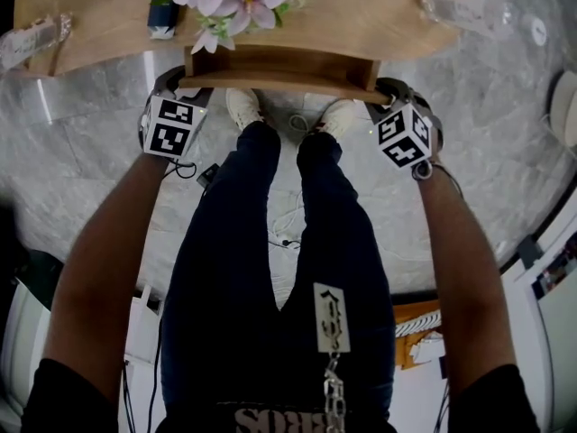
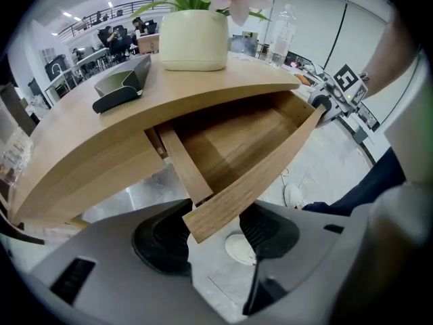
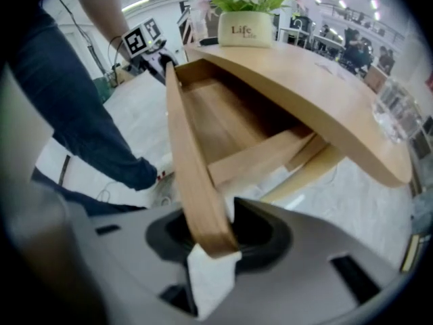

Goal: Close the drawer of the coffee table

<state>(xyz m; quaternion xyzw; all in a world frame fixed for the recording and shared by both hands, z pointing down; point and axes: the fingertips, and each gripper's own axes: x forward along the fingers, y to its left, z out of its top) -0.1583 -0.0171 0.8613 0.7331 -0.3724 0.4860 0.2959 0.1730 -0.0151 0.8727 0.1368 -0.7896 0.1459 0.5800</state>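
we are at the start of the push. the drawer (image 2: 230,141) stands wide open, sticking out from the middle of the table's (image 1: 379,25) near edge. the left hand-held gripper (image 2: 214,227) is closed part way on the left end of the drawer front (image 3: 184,147), with a dark pad on each side of the board. the right hand-held gripper (image 3: 215,239) pinches the right end the same way. next, we think both hands must push evenly toward the table, so the drawer slides in straight and does not jam. the drawer is light wood with a smooth, bare bottom. its front is a thin board that curves like the table's rim. the table top is smooth wood too, and a round cream flower pot (image 2: 193,39) stands on it.
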